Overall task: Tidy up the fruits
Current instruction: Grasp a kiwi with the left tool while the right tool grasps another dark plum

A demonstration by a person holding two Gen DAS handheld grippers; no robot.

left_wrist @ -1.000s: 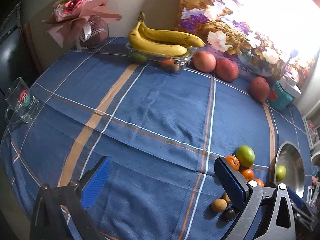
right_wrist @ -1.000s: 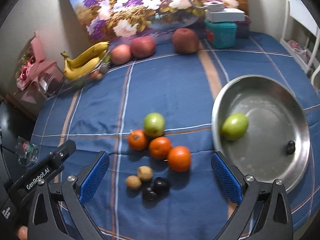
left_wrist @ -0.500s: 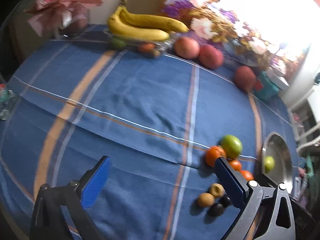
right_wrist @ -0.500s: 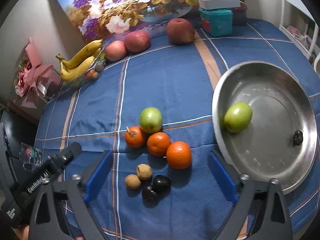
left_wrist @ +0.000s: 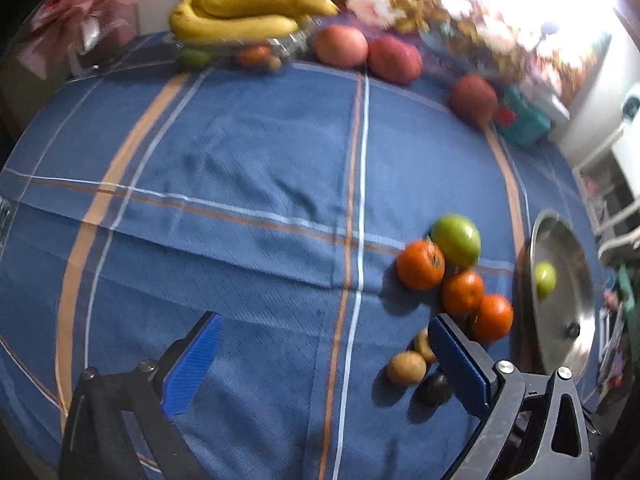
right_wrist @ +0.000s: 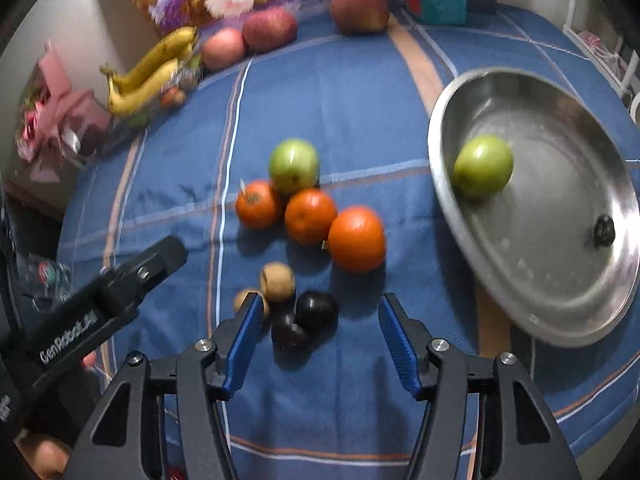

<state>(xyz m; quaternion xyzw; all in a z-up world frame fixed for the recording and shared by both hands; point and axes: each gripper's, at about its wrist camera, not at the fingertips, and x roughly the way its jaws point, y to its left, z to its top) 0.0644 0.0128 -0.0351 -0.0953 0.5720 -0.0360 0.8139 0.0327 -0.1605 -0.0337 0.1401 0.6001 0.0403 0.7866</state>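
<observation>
A pile of fruit lies on the blue cloth: a green apple (right_wrist: 294,165), three oranges (right_wrist: 356,233), two brown fruits (right_wrist: 277,279) and two dark fruits (right_wrist: 316,312). A steel bowl (right_wrist: 560,312) at the right holds another green apple (right_wrist: 483,166) and a small dark fruit (right_wrist: 604,231). My right gripper (right_wrist: 320,322) is open and empty, its jaws either side of the dark fruits, just short of them. My left gripper (left_wrist: 320,340) is open and empty, left of the same pile (left_wrist: 456,240); its body (right_wrist: 100,308) shows in the right wrist view.
Bananas (left_wrist: 240,16) on a clear tray, three red apples (left_wrist: 394,58), a teal box (left_wrist: 520,120) and a flower painting line the far edge. A pink bouquet (left_wrist: 92,4) stands at the far left. A glass mug (right_wrist: 44,276) sits near the left edge.
My right gripper has moved forward and down to the dark fruits, and its jaws have narrowed. My left gripper has swung right toward the fruit pile.
</observation>
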